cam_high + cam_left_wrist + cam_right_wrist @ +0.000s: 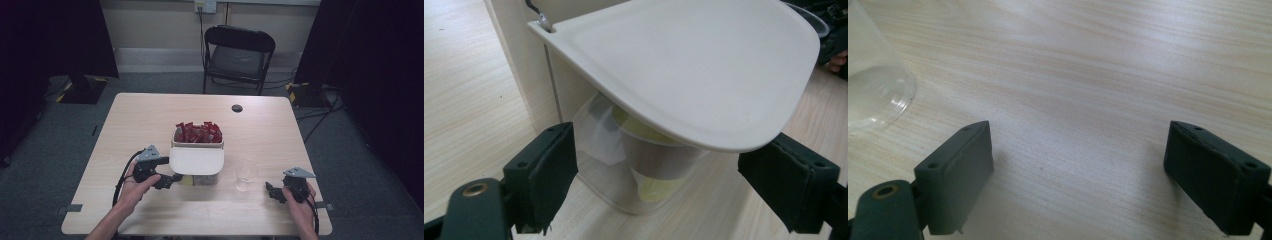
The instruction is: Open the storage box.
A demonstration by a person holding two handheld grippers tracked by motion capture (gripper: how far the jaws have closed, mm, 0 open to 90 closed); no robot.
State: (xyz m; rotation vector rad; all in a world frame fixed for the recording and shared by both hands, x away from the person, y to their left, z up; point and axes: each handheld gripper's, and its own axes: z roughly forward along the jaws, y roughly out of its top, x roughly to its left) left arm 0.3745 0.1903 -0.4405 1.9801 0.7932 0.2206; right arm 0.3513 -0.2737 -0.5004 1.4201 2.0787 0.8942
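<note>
A white box point(175, 142) full of red packets point(198, 133) stands mid-table, with a white flat shelf point(196, 160) jutting toward me. Under that shelf point(704, 65) sits a clear plastic cup point(599, 150) with something pale yellow point(659, 189) inside. My left gripper point(170, 181) is open at the shelf's left front corner, and in the left gripper view its jaws point(659, 165) stand on either side of that cup without touching it. My right gripper point(271, 190) rests open over bare wood point(1078, 150), right of an empty clear cup point(246, 175) point(870, 90).
A small black disc point(237, 108) lies near the table's far edge. A black folding chair point(239, 57) stands behind the table point(150, 115). Dark curtains hang at both sides. Bare tabletop lies left and right of the box.
</note>
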